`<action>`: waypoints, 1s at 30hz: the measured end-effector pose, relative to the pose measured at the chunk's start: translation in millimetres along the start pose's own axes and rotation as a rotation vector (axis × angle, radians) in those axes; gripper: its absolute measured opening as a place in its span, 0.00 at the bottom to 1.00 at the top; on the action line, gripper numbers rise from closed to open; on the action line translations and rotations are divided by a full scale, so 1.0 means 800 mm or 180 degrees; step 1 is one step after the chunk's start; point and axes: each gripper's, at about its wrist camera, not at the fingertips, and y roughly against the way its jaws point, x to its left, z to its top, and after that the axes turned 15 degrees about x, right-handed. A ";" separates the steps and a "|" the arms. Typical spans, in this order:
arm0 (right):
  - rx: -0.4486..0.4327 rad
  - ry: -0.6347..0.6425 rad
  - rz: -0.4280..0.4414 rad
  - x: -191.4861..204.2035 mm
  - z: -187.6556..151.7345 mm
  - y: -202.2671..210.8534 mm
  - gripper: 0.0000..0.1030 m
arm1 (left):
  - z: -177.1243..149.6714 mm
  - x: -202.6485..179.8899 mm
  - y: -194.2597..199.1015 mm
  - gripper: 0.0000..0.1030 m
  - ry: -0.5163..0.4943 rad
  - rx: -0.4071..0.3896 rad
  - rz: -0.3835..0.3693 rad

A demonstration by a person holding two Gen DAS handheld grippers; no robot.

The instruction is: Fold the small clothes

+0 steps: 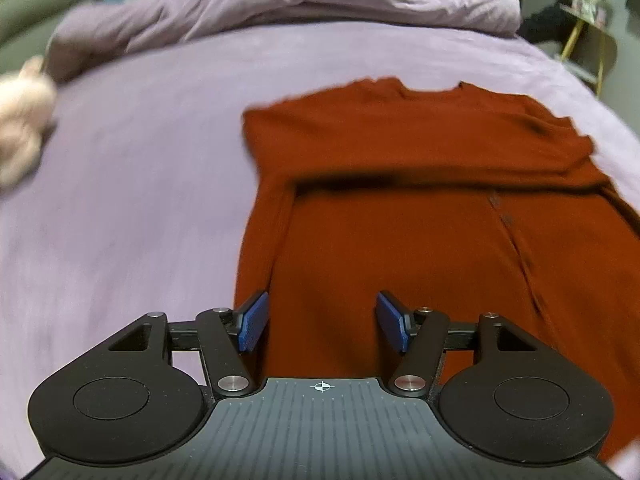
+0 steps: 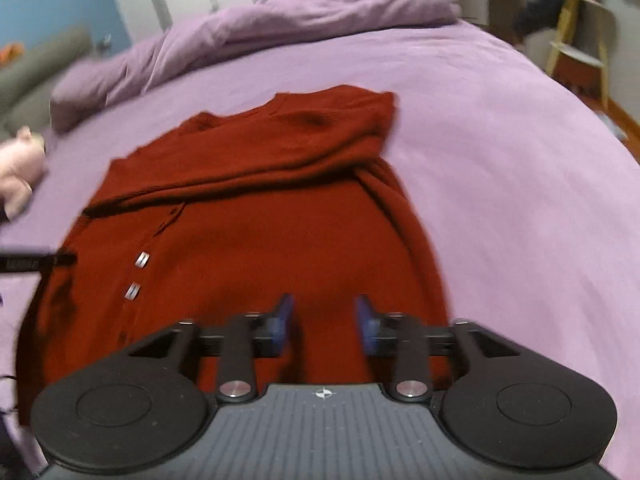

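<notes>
A rust-red knit cardigan (image 1: 420,216) lies flat on the purple bed sheet (image 1: 140,168), with a sleeve folded across its chest and a button placket down the front. It also shows in the right wrist view (image 2: 256,216) with silver buttons (image 2: 142,260). My left gripper (image 1: 322,322) is open and empty above the cardigan's lower left edge. My right gripper (image 2: 324,322) is open and empty above its lower right part. Part of the left gripper (image 2: 36,262) shows at the left edge of the right wrist view.
A bunched purple duvet (image 1: 280,4) lies along the far side of the bed. A pink plush toy (image 1: 20,120) sits at the left. A yellow-legged side table (image 2: 576,32) with dark items stands beyond the bed's right edge.
</notes>
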 end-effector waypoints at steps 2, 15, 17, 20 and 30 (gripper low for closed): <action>0.0036 -0.0144 -0.0017 -0.018 -0.027 0.020 0.44 | -0.046 0.018 0.017 0.63 0.0118 0.0048 -0.0099; 0.0608 -0.0633 0.0571 -0.058 -0.087 0.017 0.37 | -0.129 0.087 0.023 0.56 0.0804 0.0500 -0.0615; 0.0640 -0.0740 0.0668 -0.062 -0.091 0.013 0.36 | -0.129 0.089 0.018 0.55 0.0767 0.0562 -0.0658; 0.0661 -0.0861 0.0755 -0.068 -0.091 0.011 0.26 | -0.128 0.093 0.015 0.44 0.0759 0.0627 -0.0724; 0.0725 -0.1483 0.1540 -0.100 -0.083 0.002 0.05 | -0.113 0.101 0.024 0.08 0.0588 0.0645 -0.1264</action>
